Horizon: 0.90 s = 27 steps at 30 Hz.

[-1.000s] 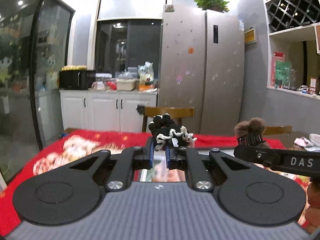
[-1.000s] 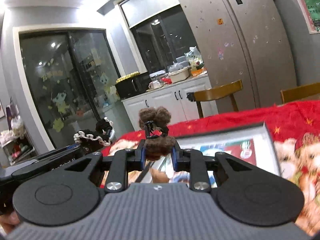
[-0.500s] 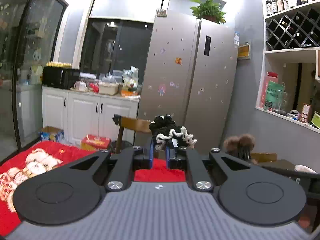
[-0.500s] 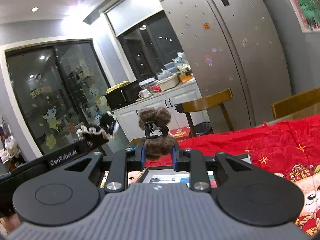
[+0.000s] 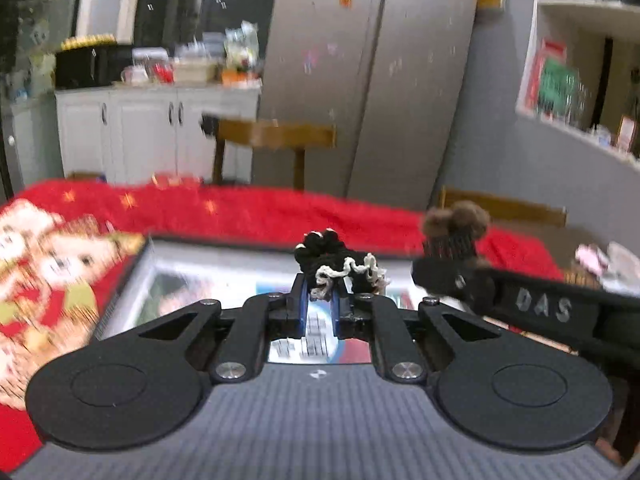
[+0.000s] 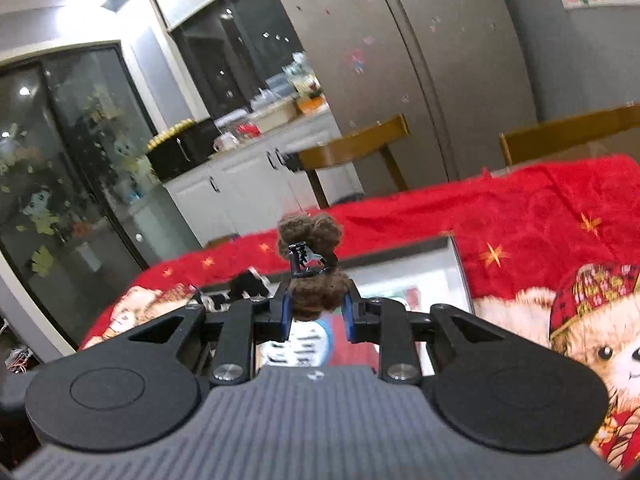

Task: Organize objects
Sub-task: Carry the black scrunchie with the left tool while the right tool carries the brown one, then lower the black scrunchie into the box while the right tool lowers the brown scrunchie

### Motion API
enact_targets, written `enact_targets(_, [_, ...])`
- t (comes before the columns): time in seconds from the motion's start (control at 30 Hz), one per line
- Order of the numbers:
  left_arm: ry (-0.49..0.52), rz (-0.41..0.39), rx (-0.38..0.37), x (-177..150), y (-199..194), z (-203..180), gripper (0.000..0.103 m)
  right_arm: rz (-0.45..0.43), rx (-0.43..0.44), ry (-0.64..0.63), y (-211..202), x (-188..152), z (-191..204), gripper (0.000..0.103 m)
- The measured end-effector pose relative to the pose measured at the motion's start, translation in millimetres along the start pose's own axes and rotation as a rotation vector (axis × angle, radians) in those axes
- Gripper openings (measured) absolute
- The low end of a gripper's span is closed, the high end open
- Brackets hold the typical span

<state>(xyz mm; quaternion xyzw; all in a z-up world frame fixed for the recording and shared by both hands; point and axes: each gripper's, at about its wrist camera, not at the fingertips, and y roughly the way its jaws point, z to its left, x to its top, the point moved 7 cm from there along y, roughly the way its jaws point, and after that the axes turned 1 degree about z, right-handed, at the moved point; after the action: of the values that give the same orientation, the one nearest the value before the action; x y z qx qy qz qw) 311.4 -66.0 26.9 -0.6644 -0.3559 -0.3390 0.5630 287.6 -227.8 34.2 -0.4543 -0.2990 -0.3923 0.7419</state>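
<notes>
Between the left gripper's (image 5: 320,310) fingers, a black hair tie with white trim (image 5: 340,266) is pinched; the right gripper's (image 6: 316,312) fingers clamp a brown fuzzy hair clip (image 6: 312,264). Both hang above a framed picture (image 6: 404,280) lying on the red blanket (image 6: 500,216) over the desk. Half a second ago both cameras pointed higher at the fridge (image 5: 380,80); now they tilt down toward the frame.

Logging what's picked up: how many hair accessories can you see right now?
2. A black scrunchie with white trim in the left claw; a brown fuzzy hair clip in the right claw. Others may be hidden.
</notes>
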Motion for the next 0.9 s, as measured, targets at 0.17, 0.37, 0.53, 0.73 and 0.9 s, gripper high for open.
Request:
enact_targets(0.17, [0.011,0.062,-0.010,-28.6,17.2,0.9,0.014,0.039,0.017,0.033,8.4,-8.3,-15.6,0.028])
enact_targets(0.37, [0.037,0.060,0.004,-37.0,20.3,-3.9,0.014,0.074,-0.013,0.024,15.7,-18.3,-22.2,0.028])
enact_targets(0.53, [0.055,0.067,0.022,-39.3,21.8,-5.7,0.014,0.091,-0.026,0.013,20.4,-22.8,-28.0,0.028])
enact_targets(0.73, [0.061,0.064,0.056,-40.9,23.9,-3.1,0.014,0.091,-0.051,0.001,22.1,-26.9,-31.0,0.028])
enact_targets(0.9, [0.071,0.057,0.078,-41.6,24.3,-1.9,0.014,0.099,-0.059,-0.001,24.1,-30.3,-33.0,0.028])
